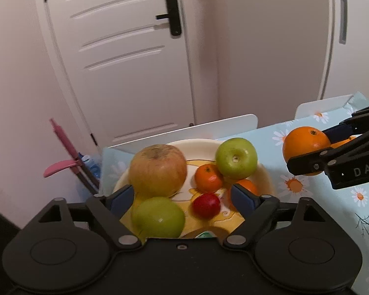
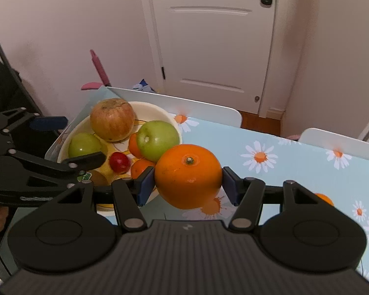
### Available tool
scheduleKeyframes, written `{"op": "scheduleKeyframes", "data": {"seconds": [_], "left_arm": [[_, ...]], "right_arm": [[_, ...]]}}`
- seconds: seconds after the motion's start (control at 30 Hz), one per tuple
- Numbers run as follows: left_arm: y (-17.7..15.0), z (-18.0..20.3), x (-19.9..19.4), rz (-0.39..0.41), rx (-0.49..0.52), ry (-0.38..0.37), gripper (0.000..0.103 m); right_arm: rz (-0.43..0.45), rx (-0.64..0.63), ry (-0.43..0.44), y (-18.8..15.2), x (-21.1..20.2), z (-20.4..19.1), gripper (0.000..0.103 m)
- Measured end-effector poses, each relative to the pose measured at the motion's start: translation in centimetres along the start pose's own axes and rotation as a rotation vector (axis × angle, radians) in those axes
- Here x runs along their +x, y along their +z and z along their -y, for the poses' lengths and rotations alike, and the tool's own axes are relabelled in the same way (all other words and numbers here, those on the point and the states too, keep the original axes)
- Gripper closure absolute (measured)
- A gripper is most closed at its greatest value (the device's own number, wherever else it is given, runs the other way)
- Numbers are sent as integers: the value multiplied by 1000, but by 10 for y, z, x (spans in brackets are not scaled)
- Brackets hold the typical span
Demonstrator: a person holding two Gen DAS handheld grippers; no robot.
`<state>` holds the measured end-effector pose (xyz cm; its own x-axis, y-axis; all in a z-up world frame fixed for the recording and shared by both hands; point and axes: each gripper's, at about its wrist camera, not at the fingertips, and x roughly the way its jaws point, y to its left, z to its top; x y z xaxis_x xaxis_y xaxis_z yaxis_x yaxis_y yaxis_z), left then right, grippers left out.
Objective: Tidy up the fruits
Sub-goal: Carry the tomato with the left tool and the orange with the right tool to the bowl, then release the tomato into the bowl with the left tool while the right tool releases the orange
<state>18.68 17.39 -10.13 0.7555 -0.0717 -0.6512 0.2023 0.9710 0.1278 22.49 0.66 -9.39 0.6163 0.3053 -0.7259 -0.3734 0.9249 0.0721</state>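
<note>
The right claw (image 2: 188, 184) is squeezing a big orange (image 2: 188, 175) between its two blue pads, just above the flowery tablecloth (image 2: 295, 172). The orange hangs just beside the near right rim of the bowl (image 2: 164, 113).

The left claw (image 1: 183, 196) is wide open over the bowl's near side. Nothing is pinched in it. A green apple (image 1: 158, 216) and a little red fruit (image 1: 206, 205) sit between its fingers, down in the bowl.

Farther back in the bowl are a big brownish apple (image 1: 157, 169), a small orange (image 1: 207, 178) and another green apple (image 1: 236, 158). The bowl is pretty full.

To the right the cloth is mostly bare, with lots of room. Past the table's far edge stand white chair backs (image 2: 209, 109), then a white door (image 2: 216, 36).
</note>
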Motion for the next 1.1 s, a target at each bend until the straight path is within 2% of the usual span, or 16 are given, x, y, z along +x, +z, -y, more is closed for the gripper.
{"op": "scheduleKeyframes", "data": {"seconds": [0.27,0.5,0.8,0.83,0.87,0.9,0.93,1.0,1.1], "left_arm": [[-7,-21,-20,-3,-93,51,12],[-10,-38,-28,-7,-165,78,12],[-10,-43,-31,1,-188,87,11],[-11,-42,-31,2,-189,85,11],[-11,-42,-32,3,-190,84,11],[-11,-42,-33,3,-191,83,11],[-11,-41,-33,4,-193,82,11],[-11,-40,-34,5,-197,78,11],[-11,-36,-37,10,-199,70,11]], "right_arm": [[-12,-68,73,0,11,-24,29],[23,-193,135,-4,20,-51,29],[36,-301,181,-9,32,-70,29],[34,-308,179,-10,33,-72,27],[44,-316,171,-11,31,-74,18],[56,-325,163,-12,28,-75,4],[69,-334,155,-13,25,-77,0],[93,-348,141,-15,19,-78,0],[83,-340,125,-19,12,-76,0]]}}
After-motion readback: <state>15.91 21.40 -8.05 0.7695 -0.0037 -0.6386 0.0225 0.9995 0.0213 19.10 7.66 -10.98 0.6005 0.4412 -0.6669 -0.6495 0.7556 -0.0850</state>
